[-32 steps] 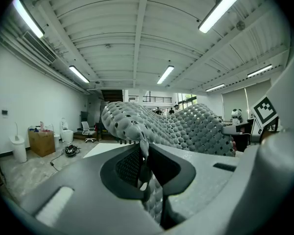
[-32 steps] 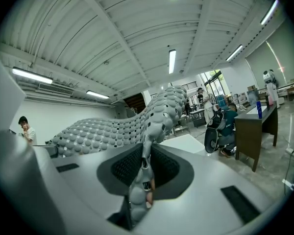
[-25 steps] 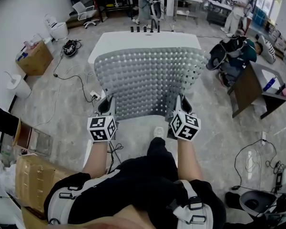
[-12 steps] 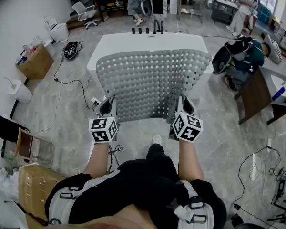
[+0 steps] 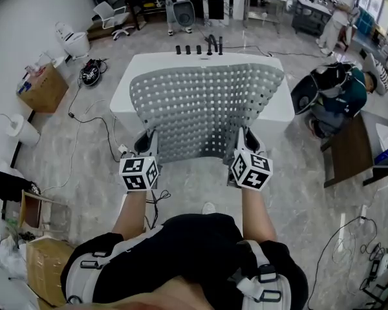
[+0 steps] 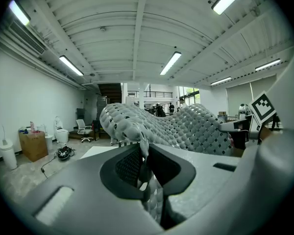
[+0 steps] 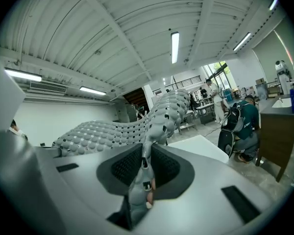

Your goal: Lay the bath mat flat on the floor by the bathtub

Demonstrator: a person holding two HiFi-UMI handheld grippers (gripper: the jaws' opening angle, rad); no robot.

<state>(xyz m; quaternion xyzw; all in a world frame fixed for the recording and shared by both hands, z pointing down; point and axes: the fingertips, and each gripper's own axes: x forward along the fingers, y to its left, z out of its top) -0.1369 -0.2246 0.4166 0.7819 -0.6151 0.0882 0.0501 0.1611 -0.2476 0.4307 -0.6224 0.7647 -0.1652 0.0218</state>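
Note:
A grey bath mat (image 5: pixel 204 108) with rows of holes and bumps hangs spread in the air between my two grippers, in front of the white bathtub (image 5: pixel 126 86). My left gripper (image 5: pixel 146 143) is shut on the mat's near left corner, and my right gripper (image 5: pixel 246 141) is shut on its near right corner. In the left gripper view the mat's edge (image 6: pixel 146 153) is pinched between the dark pads. The right gripper view shows the same pinch on the mat (image 7: pixel 159 121). The mat covers the tub's middle from the head view.
Black taps (image 5: pixel 199 47) stand on the tub's far rim. A person (image 5: pixel 336 95) crouches at the right beside a brown cabinet (image 5: pixel 352 154). Cables (image 5: pixel 94 118) trail over the grey floor at the left, near a cardboard box (image 5: pixel 39 86) and a white toilet (image 5: pixel 73 41).
The mat and both grippers have stayed in the same hold. The tub has come nearer and more into sight beyond the mat, and my foot has drawn back under me.

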